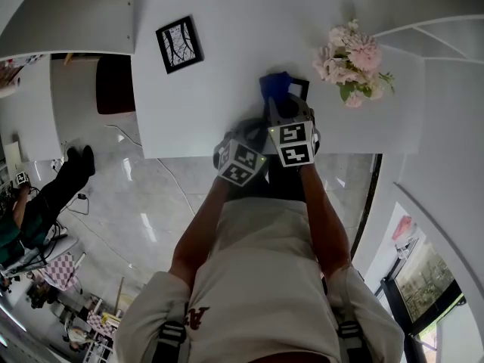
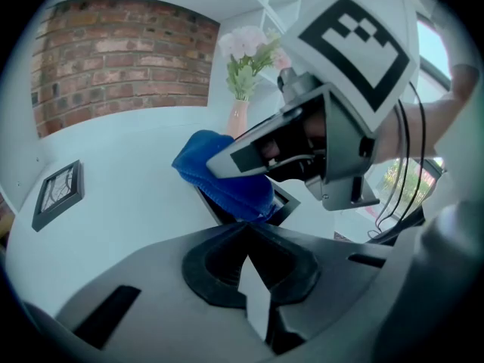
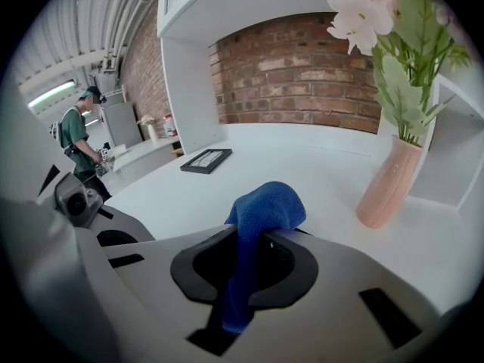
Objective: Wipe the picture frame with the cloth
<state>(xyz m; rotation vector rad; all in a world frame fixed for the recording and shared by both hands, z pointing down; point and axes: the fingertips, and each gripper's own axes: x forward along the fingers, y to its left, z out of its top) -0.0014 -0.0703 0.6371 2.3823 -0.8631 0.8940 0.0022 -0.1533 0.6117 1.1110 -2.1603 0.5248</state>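
Note:
A blue cloth [image 1: 275, 85] is bunched over a small black picture frame [image 1: 301, 88] lying flat on the white table [image 1: 212, 104]. My right gripper [image 1: 278, 100] is shut on the cloth [image 3: 265, 210], which drapes out over its jaws and presses down on the frame [image 2: 286, 201]. My left gripper [image 1: 252, 129] hovers close beside it at the table's near edge, jaws together with nothing held [image 2: 246, 231]. From the left gripper view, the right gripper [image 2: 221, 169] lies on top of the cloth [image 2: 219, 176].
A second black picture frame [image 1: 179, 44] lies at the far left of the table. A pink vase [image 3: 387, 184] of pale flowers [image 1: 352, 60] stands to the right. A brick wall [image 3: 302, 82] backs the table. A person [image 3: 79, 138] stands off to the left.

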